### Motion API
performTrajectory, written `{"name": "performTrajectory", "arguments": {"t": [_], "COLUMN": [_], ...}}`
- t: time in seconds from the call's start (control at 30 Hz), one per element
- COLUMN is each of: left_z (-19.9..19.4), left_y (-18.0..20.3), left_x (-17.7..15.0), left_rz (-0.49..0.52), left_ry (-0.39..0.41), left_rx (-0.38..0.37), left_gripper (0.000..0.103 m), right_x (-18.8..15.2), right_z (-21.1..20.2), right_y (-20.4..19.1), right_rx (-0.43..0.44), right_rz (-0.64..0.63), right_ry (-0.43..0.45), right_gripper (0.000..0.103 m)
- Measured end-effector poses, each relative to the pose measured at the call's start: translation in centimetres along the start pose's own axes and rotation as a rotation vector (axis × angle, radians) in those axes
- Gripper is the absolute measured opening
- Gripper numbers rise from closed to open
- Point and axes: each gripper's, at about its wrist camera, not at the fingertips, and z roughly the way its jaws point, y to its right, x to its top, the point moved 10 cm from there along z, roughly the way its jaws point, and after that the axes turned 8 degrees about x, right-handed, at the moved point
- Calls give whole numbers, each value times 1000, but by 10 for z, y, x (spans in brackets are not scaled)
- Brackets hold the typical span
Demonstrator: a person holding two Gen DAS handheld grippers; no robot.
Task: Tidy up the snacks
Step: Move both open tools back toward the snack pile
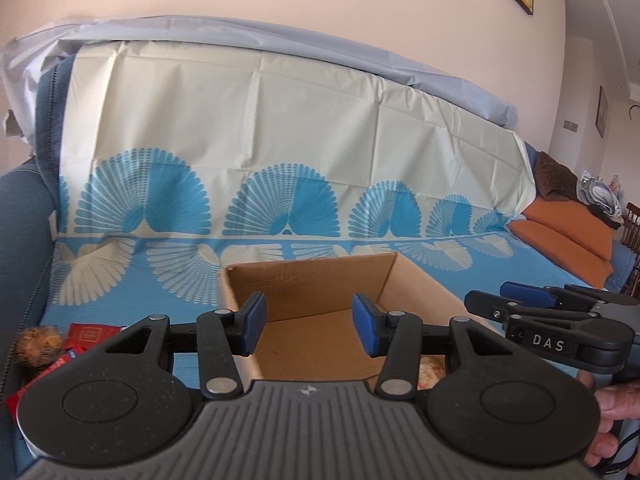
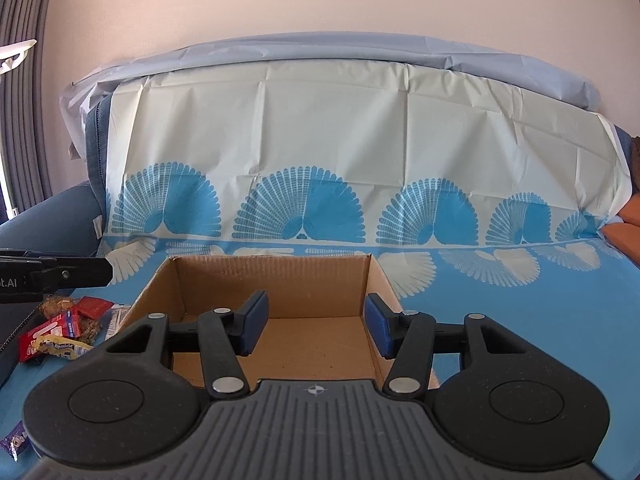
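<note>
An open cardboard box (image 1: 304, 276) (image 2: 272, 280) stands on a sofa covered with a blue and cream sheet. My left gripper (image 1: 309, 325) is open and empty above the box's near edge. My right gripper (image 2: 316, 326) is open and empty over the box. It also shows in the left wrist view (image 1: 520, 300) at the right. A pile of snacks lies left of the box: red packets (image 1: 86, 334) (image 2: 52, 330), a brown wrapped ball (image 1: 39, 345) and a white packet (image 2: 116, 318). A pale snack (image 1: 430, 372) shows inside the box behind my right finger.
A purple wrapper (image 2: 14, 442) lies at the lower left. Orange cushions (image 1: 568, 240) and a brown blanket (image 1: 554, 178) sit at the sofa's far right. The blue sofa arm (image 1: 20, 216) rises at the left. A hand (image 1: 616, 420) holds the other gripper.
</note>
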Motion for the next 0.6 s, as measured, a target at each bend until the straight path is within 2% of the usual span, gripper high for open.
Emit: {"name": "performTrajectory", "arguments": {"t": [0.13,0.17,0.2,0.27,0.33,0.4,0.5,0.57,0.6], "left_z": [-12,-16,-20,-24,-26,-33,-43,-40,-42], "left_y": [-24,-31,-38,-52,-70,-96,-147,-184,-199], "left_x": [2,2,1,1,5,11,6,-4,-2], "left_rz": [24,43,57,96,153,188,152,62,2], "left_ry": [27,39,41,25,15,35,44,-35,-33], "left_rx": [70,94,106,103,123,178,258,339,359], "left_gripper": [50,48,41,35,25,25,25,19,19], "right_x": [3,4,5,7,8,9,7,3,1], "right_z": [3,4,4,5,7,8,6,4,3], "right_y": [-17,-22,-27,-40,-56,-79,-121,-151,-167], "right_rx": [32,43,58,97,133,180,257,306,337], "right_rz": [9,18,29,57,68,57,-4,-67,-98], "right_ry": [6,11,17,28,34,48,54,54,51], "right_gripper": [54,51,41,32,29,28,28,29,29]}}
